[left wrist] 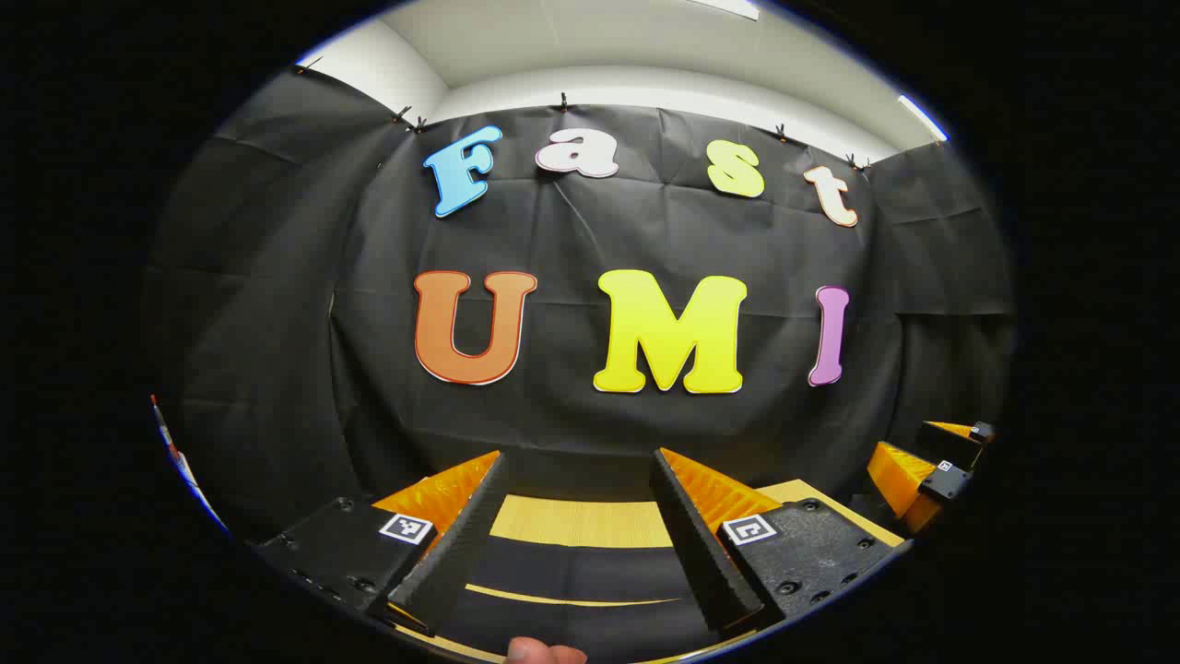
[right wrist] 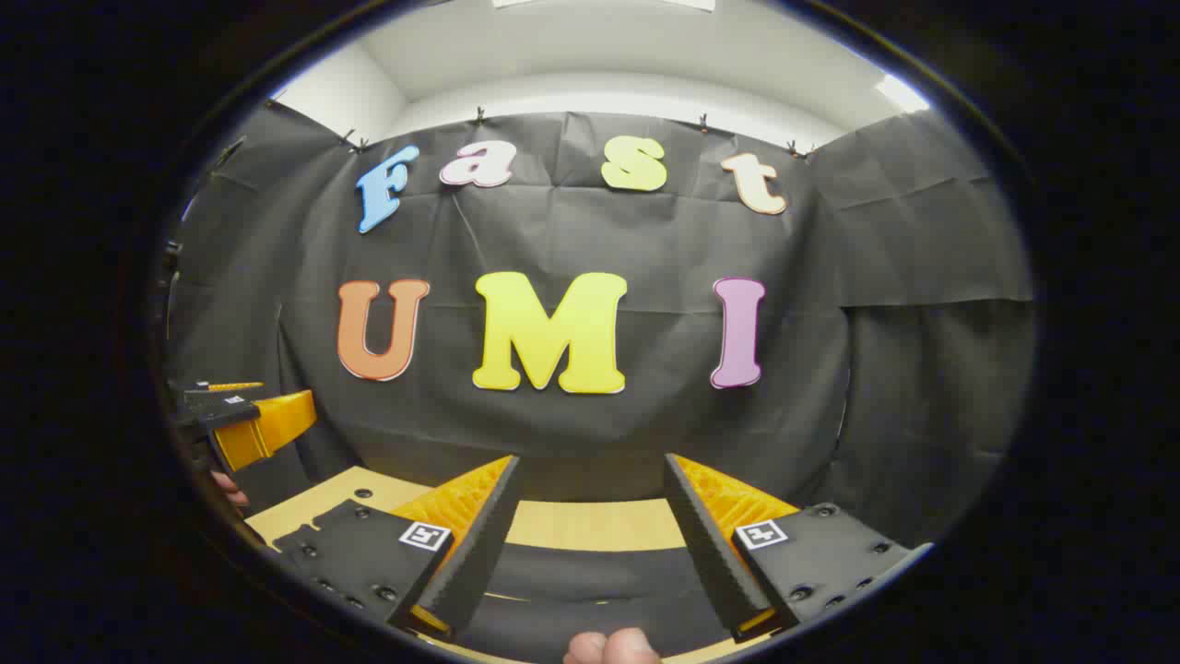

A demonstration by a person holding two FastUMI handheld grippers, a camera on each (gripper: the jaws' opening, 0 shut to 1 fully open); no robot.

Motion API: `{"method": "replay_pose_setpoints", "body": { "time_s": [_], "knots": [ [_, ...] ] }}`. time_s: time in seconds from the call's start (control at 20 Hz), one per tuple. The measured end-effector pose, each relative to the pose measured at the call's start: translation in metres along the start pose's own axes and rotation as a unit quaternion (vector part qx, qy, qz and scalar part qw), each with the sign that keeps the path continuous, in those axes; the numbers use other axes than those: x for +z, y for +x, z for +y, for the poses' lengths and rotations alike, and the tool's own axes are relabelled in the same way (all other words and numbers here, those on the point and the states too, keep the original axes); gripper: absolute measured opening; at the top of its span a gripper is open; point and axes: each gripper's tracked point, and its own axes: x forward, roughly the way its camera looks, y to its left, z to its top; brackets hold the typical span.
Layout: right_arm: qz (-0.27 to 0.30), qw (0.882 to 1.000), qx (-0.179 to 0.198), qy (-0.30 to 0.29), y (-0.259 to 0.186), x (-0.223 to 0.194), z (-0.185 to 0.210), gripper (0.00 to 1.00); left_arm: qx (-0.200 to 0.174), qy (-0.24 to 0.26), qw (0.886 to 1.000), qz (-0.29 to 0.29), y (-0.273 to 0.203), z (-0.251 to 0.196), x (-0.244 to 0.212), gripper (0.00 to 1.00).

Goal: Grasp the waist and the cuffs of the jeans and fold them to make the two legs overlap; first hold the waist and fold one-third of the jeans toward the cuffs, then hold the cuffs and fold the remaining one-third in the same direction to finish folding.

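Both held level, splayed wide on nothing: left gripper, right gripper. Jeans unseen; tabletop toward 6 o'clock.

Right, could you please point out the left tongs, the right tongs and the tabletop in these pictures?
left tongs (left wrist: 579, 516): left gripper view, midway between the fingertips.
right tongs (right wrist: 590, 516): right gripper view, midway between the fingertips.
tabletop (right wrist: 599, 524): right gripper view, bare wooden strip.

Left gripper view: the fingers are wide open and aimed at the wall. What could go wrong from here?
Both open, the left gripper and right gripper point at the wall, with the dark cloth, probably the jeans, low on the table. Coming down, they might pinch one layer or miss. They're also side by side, so they might bump.
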Motion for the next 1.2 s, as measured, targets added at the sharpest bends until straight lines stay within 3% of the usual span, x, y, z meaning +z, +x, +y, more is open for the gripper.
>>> {"method": "replay_pose_setpoints", "body": {
  "time_s": [0.75, 1.2],
  "knots": [
    [0.005, 1.0, -0.002, -0.001, 0.013, -0.006, -0.013, 0.94, 0.008, 0.001, 1.0, 0.01, 0.009, -0.004, -0.008, 0.98],
    [0.03, 1.0, -0.002, -0.007, 0.024, -0.023, -0.074, 0.94, 0.047, -0.011, 0.998, 0.037, 0.007, 0.012, -0.027, 0.98]
  ]
}}
